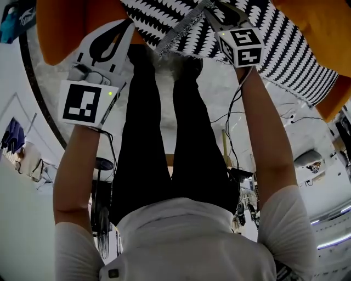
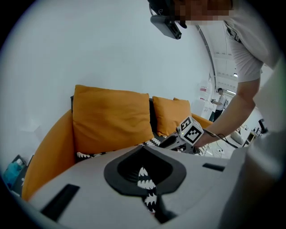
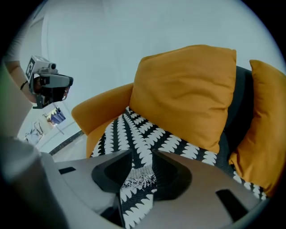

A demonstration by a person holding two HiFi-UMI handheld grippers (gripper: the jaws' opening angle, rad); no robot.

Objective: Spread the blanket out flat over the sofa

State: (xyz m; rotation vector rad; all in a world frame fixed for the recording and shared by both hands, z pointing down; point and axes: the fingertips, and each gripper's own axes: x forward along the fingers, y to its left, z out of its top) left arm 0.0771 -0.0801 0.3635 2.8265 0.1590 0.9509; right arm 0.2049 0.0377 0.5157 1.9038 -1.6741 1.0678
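The black-and-white patterned blanket [image 1: 285, 49] lies over the seat of the orange sofa [image 1: 71, 27], in front of its back cushions [image 3: 187, 94]. My left gripper [image 2: 144, 150] is shut on a narrow bunched strip of the blanket [image 2: 146, 185] at the sofa's left end. In the head view the left gripper [image 1: 123, 27] hangs over the orange seat edge. My right gripper [image 3: 142, 152] stands open, and the fringed blanket edge [image 3: 136, 179] lies loosely in the gap between its jaws. From the head view the right gripper [image 1: 215, 12] sits over the blanket's corner.
The person's black-trousered legs [image 1: 164, 137] stand close against the sofa front. Cables [image 1: 236, 110] run across the pale floor. An orange armrest [image 3: 96, 114] borders the blanket. Another person [image 2: 219, 103] stands far off, beyond the sofa's right end.
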